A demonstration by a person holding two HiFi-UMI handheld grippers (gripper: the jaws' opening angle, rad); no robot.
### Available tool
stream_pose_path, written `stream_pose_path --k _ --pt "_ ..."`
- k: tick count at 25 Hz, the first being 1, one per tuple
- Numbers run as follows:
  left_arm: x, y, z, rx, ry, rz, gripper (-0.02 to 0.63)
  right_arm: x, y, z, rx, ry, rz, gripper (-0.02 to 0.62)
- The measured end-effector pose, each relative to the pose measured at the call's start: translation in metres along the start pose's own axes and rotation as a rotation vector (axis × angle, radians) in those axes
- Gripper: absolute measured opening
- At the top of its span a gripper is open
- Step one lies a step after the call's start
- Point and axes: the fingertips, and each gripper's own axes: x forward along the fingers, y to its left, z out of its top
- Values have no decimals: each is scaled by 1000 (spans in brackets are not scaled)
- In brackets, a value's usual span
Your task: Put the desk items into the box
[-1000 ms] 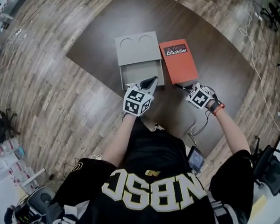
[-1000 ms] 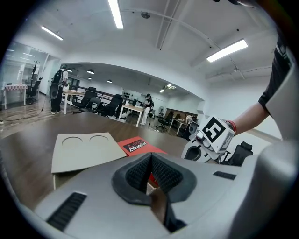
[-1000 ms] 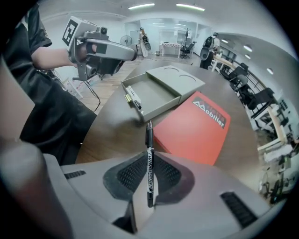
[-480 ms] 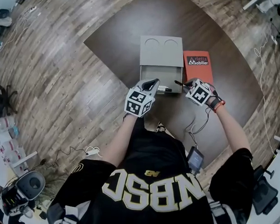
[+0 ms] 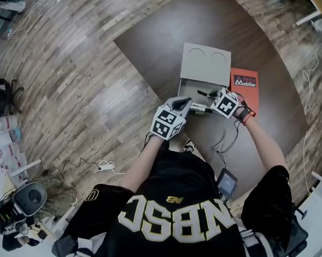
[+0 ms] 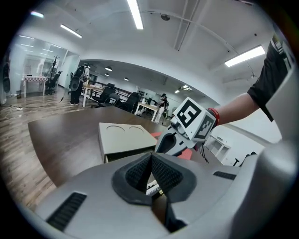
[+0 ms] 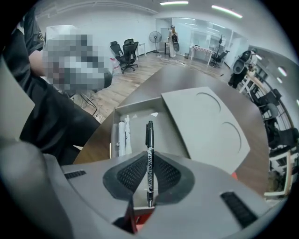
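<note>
My left tongs (image 6: 151, 156) are pressed together at the tips, with nothing pinched that I can see. Through the slot behind the pads shows a scrap of something white, too little to name. My right tongs (image 7: 150, 156) pinch a slim black marker pen (image 7: 149, 135) with white lettering. Its lower end is buried between the pads, and its other end sticks out toward twelve o'clock over the open tray of the flat grey box (image 7: 170, 135).

Along the tray's nine o'clock wall lie white stick-shaped items (image 7: 123, 137). The rest of the tray is hidden under the grey sliding lid (image 7: 208, 123), which has two round recesses. In the head view the left tongs sit at the box's seven o'clock corner, the right at its four o'clock.

At the box's three o'clock lies an orange-red booklet (image 5: 244, 84), its near end covered by my right tongs. Everything rests on a dark brown surface (image 5: 155, 38). Beyond are plank floor (image 5: 71, 87) and office chairs (image 7: 125, 53), small and unclear.
</note>
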Motion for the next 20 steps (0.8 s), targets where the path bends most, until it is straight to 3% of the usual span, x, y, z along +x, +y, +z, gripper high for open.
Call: stream_pose_path --k 12,20 --pt "-10 41 -6 -55 -4 63 15 48 -5 35 -97 20 24 54" --pt "-10 42 -10 -68 -4 72 15 63 0 26 -123 53 10 54"
